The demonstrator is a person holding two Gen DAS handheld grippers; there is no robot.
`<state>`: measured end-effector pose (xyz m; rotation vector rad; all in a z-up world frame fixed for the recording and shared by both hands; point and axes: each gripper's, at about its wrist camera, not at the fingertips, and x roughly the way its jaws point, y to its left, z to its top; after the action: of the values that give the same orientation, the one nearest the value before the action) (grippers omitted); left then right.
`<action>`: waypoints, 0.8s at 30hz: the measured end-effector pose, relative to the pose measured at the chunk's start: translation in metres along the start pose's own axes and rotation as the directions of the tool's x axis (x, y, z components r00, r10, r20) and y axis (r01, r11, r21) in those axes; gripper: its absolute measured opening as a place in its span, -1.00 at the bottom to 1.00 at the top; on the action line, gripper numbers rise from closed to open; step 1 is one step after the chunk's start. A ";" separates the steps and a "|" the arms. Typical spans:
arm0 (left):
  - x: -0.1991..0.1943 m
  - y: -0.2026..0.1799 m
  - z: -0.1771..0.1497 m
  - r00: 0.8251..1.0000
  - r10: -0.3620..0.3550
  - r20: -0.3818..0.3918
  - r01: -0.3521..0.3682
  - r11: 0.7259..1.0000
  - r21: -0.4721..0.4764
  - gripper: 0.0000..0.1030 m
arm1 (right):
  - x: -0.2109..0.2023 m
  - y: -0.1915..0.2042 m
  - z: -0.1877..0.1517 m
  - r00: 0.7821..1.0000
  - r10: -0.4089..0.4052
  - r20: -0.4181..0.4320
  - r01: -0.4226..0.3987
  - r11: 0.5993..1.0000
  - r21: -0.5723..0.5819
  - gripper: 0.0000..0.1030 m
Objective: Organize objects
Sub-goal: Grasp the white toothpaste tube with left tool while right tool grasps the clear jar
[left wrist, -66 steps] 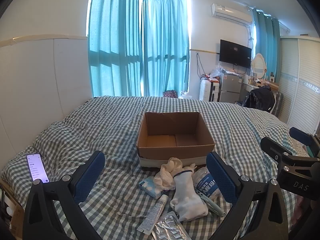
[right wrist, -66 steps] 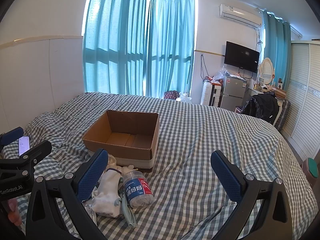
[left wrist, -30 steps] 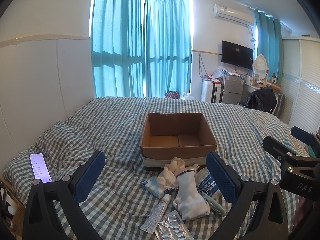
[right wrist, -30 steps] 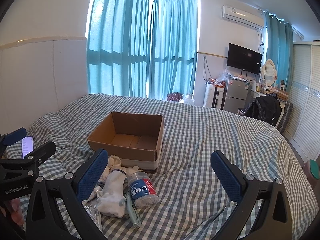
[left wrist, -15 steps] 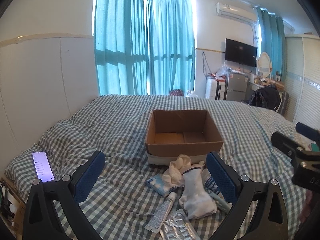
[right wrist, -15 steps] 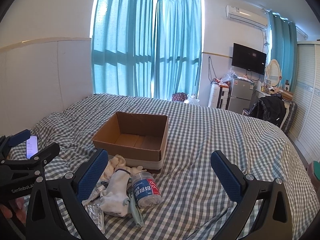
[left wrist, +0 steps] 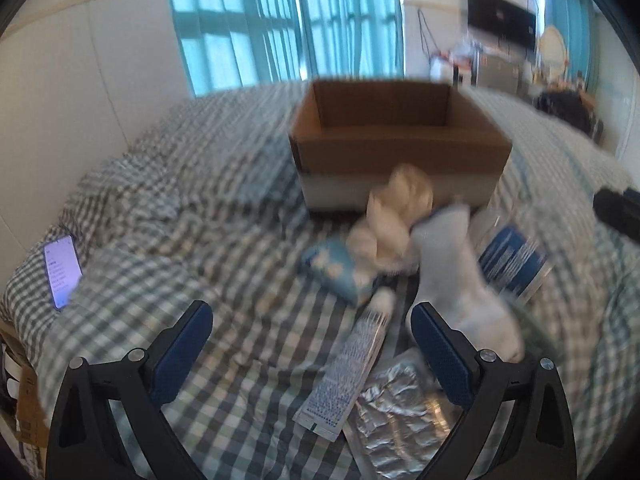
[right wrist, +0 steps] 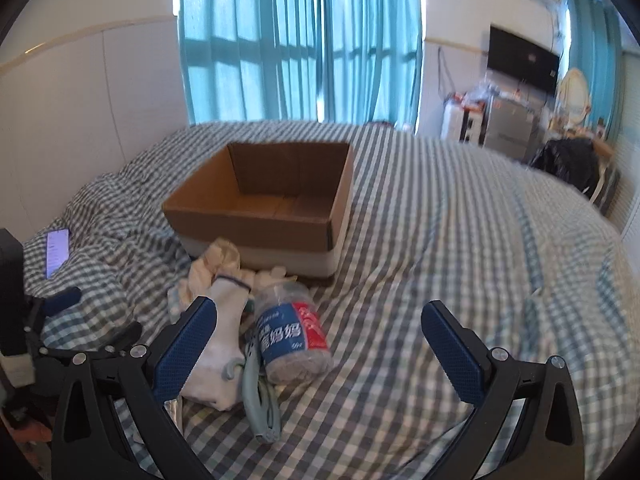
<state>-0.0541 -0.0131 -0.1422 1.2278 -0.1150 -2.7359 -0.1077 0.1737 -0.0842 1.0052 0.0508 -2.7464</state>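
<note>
An open, empty cardboard box (left wrist: pixel 400 148) (right wrist: pixel 264 216) sits on the checked bed. In front of it lies a pile: a white sock (left wrist: pixel 460 276) (right wrist: pixel 222 332), a crumpled cream cloth (left wrist: pixel 396 216) (right wrist: pixel 216 264), a blue tissue pack (left wrist: pixel 332 268), a white tube (left wrist: pixel 352 372), a foil blister pack (left wrist: pixel 396 412), a bottle with a blue and red label (left wrist: pixel 512 256) (right wrist: pixel 290 332) and a light blue clip (right wrist: pixel 258 396). My left gripper (left wrist: pixel 312 344) is open, low over the tube. My right gripper (right wrist: pixel 320 340) is open, just right of the bottle.
A lit phone (left wrist: pixel 62 272) (right wrist: pixel 56 252) lies on the bed at the left edge. Curtained windows (right wrist: pixel 300 40) stand behind the bed. A TV (right wrist: pixel 524 62), fridge and wardrobe stand at the right. The bed right of the pile (right wrist: pixel 460 240) is bare.
Both grippers have moved forward and down toward the pile, which now looks much larger. The left view is motion-blurred. Nothing has been taken hold of.
</note>
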 end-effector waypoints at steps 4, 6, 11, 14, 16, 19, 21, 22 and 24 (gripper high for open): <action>0.023 -0.006 -0.010 0.998 -0.004 -0.058 0.006 1.000 0.030 0.77 | 0.031 -0.001 -0.009 0.997 0.025 -0.078 -0.025 1.000 0.011 0.93; 0.032 -0.006 -0.012 0.996 -0.020 -0.088 0.023 0.999 0.029 0.69 | 0.045 0.000 -0.012 0.994 0.029 -0.109 -0.028 1.000 0.007 0.87; 0.051 -0.004 -0.014 0.985 -0.103 -0.137 0.102 0.995 -0.010 0.57 | 0.076 0.004 -0.016 0.985 0.025 -0.169 -0.027 1.000 -0.010 0.72; 0.061 0.002 -0.014 0.974 -0.153 -0.168 0.144 0.987 -0.068 0.54 | 0.093 0.002 -0.019 0.976 0.054 -0.212 -0.052 0.999 0.016 0.65; 0.063 0.002 -0.013 0.972 -0.166 -0.169 0.155 0.985 -0.075 0.46 | 0.103 0.002 -0.022 0.969 0.056 -0.239 -0.053 0.998 0.020 0.62; 0.062 -0.003 -0.013 0.970 -0.180 -0.162 0.174 0.983 -0.049 0.18 | 0.114 0.003 -0.026 0.960 0.069 -0.273 -0.064 0.998 0.026 0.55; 0.059 -0.009 -0.014 0.968 -0.197 -0.157 0.196 0.980 -0.025 -0.08 | 0.118 0.003 -0.030 0.953 0.097 -0.287 -0.090 0.995 0.037 0.38; 0.056 -0.011 -0.014 0.967 -0.201 -0.155 0.202 0.979 -0.013 -0.17 | 0.117 0.004 -0.030 0.952 0.107 -0.287 -0.100 0.994 0.039 0.32; 0.052 -0.016 -0.014 0.971 -0.190 -0.146 0.194 0.981 0.013 -0.28 | 0.113 0.004 -0.030 0.954 0.113 -0.279 -0.108 0.994 0.035 0.30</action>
<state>-0.0793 -0.0055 -0.1922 1.5135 -0.0187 -2.8003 -0.1720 0.1512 -0.1795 1.3538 0.0120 -2.4900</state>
